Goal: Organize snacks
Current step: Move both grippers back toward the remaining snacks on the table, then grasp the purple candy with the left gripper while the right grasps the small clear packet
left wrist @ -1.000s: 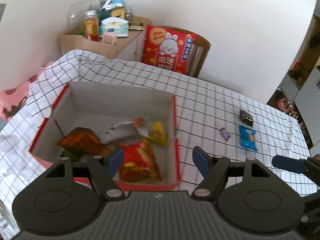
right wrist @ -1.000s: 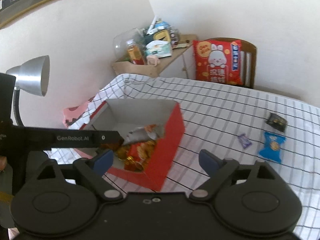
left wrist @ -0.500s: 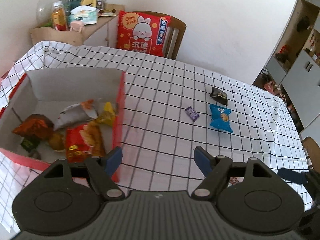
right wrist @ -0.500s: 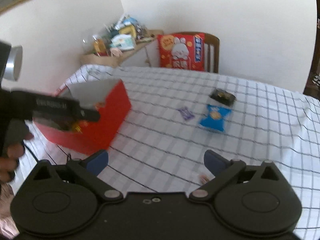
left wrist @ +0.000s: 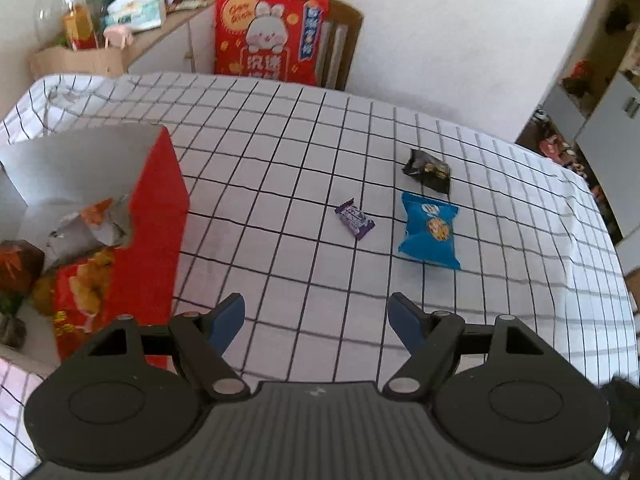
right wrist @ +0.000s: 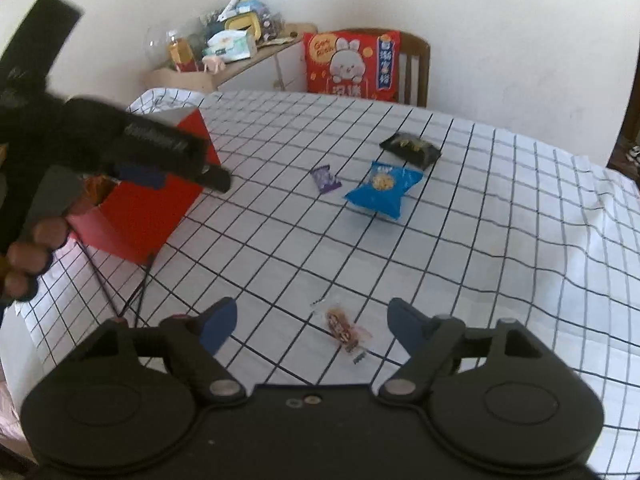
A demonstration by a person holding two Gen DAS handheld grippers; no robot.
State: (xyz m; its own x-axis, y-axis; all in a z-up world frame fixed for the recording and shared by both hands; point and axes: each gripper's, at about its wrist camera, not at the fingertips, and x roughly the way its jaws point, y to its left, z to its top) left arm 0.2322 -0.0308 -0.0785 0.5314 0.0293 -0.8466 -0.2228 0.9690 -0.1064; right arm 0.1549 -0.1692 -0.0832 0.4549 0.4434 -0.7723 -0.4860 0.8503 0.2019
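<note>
Box now left, sausage snack (right wrist: 345, 329) between closing right hand-held gripper (right wrist: 310, 322)

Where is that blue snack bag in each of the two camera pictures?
Left wrist view: the blue bag lies right of centre on the checked cloth, just right of the purple candy and below the black packet.
Right wrist view: the blue bag lies just above centre, again right of the purple candy and below the black packet.
Shared landmark: the red box, at the left in both.
</note>
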